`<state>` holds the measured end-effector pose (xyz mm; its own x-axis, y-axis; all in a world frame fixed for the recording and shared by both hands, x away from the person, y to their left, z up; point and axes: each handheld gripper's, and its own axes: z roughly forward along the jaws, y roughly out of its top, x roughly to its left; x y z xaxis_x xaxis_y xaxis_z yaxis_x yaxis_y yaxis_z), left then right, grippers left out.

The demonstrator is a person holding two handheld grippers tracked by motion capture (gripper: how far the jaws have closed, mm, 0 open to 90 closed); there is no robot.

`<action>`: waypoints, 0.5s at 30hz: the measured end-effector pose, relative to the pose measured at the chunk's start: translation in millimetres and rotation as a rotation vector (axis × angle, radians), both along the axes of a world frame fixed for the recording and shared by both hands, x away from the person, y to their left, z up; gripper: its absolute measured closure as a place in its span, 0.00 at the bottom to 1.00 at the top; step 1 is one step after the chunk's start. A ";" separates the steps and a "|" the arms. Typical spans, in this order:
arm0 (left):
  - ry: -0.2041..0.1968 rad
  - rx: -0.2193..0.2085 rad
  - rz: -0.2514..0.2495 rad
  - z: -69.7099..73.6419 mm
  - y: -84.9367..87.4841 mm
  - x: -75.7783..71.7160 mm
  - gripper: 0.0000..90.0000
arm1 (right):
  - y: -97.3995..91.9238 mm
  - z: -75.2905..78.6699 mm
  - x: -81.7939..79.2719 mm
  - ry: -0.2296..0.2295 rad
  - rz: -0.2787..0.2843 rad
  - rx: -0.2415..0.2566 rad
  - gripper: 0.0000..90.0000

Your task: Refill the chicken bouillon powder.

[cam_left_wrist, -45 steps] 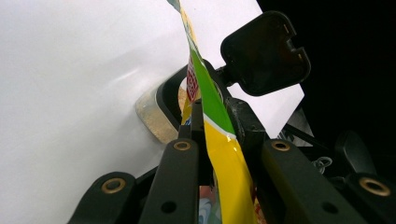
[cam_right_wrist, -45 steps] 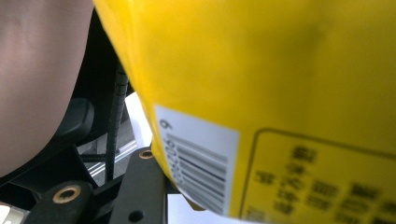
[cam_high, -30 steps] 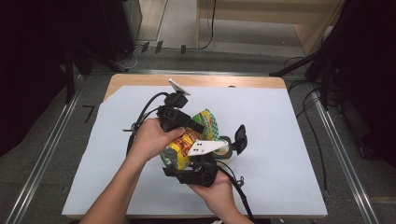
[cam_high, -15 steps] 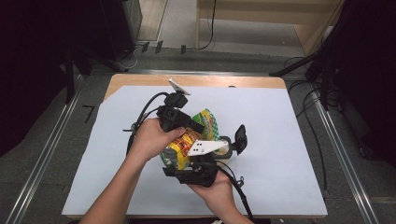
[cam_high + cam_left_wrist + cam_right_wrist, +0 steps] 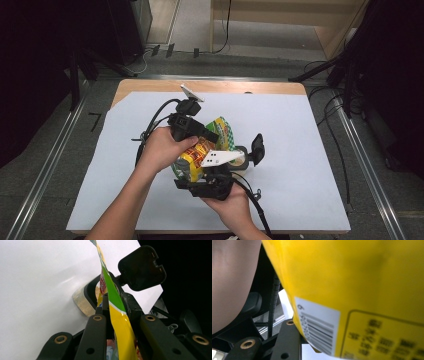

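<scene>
A yellow and green snack bag [image 5: 190, 159] is held tilted between both grippers over the white sheet. My left gripper [image 5: 209, 135] is shut on the bag's green upper edge [image 5: 117, 322], jaws pinched together in the left gripper view [image 5: 113, 298]. Just beyond them is a small clear container [image 5: 83, 303] with a black rim, granular stuff inside and its black flip lid [image 5: 141, 267] open. In the high view the container [image 5: 243, 156] sits right of the bag. My right gripper [image 5: 201, 172] grips the bag's lower end; the barcoded bag [image 5: 362, 290] hides one jaw.
A white sheet [image 5: 300, 140] covers most of the wooden table [image 5: 210, 86]. Black cables [image 5: 150, 125] trail left of the hands and another runs off the front edge. Metal rails and dark equipment flank the table on the floor.
</scene>
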<state>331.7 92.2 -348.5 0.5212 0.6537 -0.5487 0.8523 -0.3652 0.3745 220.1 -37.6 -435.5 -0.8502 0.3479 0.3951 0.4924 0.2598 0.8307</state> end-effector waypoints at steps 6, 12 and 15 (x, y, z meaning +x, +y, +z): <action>0.001 -0.001 -0.003 -0.2 0.2 0.2 0.91 | 0.1 0.0 0.0 0.001 0.000 0.000 0.72; 0.001 0.000 -0.003 -0.1 0.2 0.2 0.91 | 0.1 -0.1 0.0 0.001 0.000 0.000 0.72; 0.000 0.000 -0.002 -0.2 0.1 0.1 0.91 | 0.1 0.0 0.0 0.001 0.000 -0.001 0.72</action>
<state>331.8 92.3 -348.7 0.5226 0.6526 -0.5486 0.8515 -0.3675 0.3740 220.1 -37.4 -435.5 -0.8498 0.3479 0.3960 0.4933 0.2603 0.8300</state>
